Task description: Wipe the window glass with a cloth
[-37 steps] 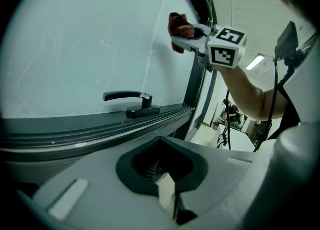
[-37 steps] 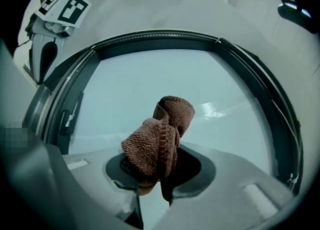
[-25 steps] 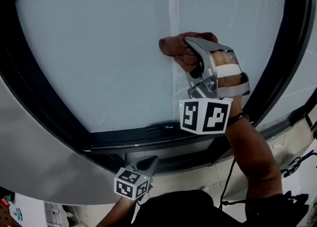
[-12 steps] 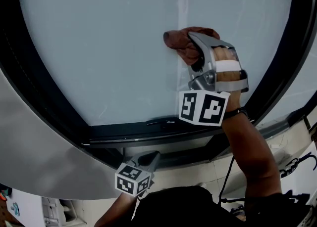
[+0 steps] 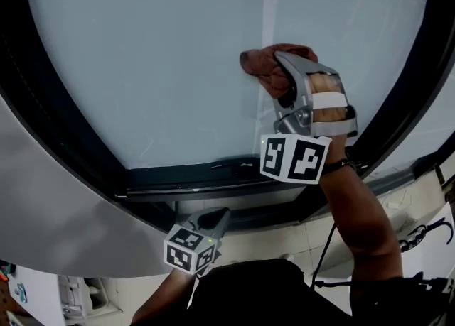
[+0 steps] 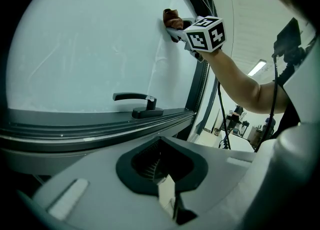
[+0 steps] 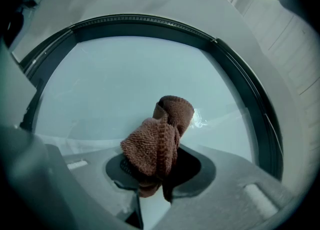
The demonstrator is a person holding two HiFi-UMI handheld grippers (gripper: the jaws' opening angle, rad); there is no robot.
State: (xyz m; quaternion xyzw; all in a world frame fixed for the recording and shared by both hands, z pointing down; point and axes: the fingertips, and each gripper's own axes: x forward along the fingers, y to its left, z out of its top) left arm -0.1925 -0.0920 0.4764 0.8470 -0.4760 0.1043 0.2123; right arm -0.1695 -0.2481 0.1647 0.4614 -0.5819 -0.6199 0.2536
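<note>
**My right tongs hold the brown cloth against the window glass.**

My right gripper (image 5: 279,76) is clenched on the bunched brown cloth (image 5: 261,63). The cloth touches the pale window glass (image 5: 142,69) right of centre, just beside a light vertical streak (image 5: 268,5). My left gripper (image 5: 215,219) hangs low, under the dark window frame (image 5: 178,184), its jaws closed together and gripping nothing. A black handle (image 6: 134,97) lies along the frame's lower rail. Each gripper's cube (image 5: 293,159) carries black-and-white square markers.
</note>
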